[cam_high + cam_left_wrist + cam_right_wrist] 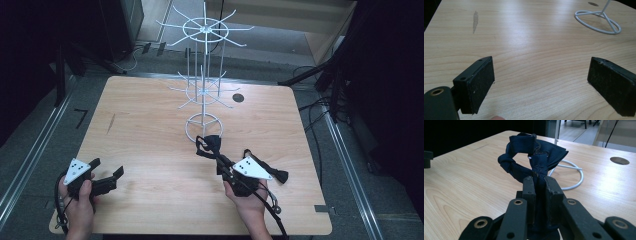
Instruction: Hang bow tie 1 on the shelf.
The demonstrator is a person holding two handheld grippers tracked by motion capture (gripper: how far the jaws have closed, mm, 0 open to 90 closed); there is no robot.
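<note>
A dark navy bow tie (209, 144) with its strap lies at the front of the white wire rack's base ring (203, 128). My right gripper (220, 162) is shut on the tie's strap. In the right gripper view the jaws (539, 180) pinch the strap and the bow (536, 152) stands up just beyond them, in front of the base ring (577, 182). My left gripper (107, 167) rests near the table's front left, open. Its pads (480, 82) stand wide apart over bare wood, with the base ring (599, 21) far off to the right.
The tall white wire rack (204, 60) with spoked hook tiers stands at the table's middle back. Another dark strap-like piece (272, 171) lies right of my right gripper. A round cable hole (238, 98) sits behind the rack. A dark scuff (475, 21) marks the wooden table (150, 150).
</note>
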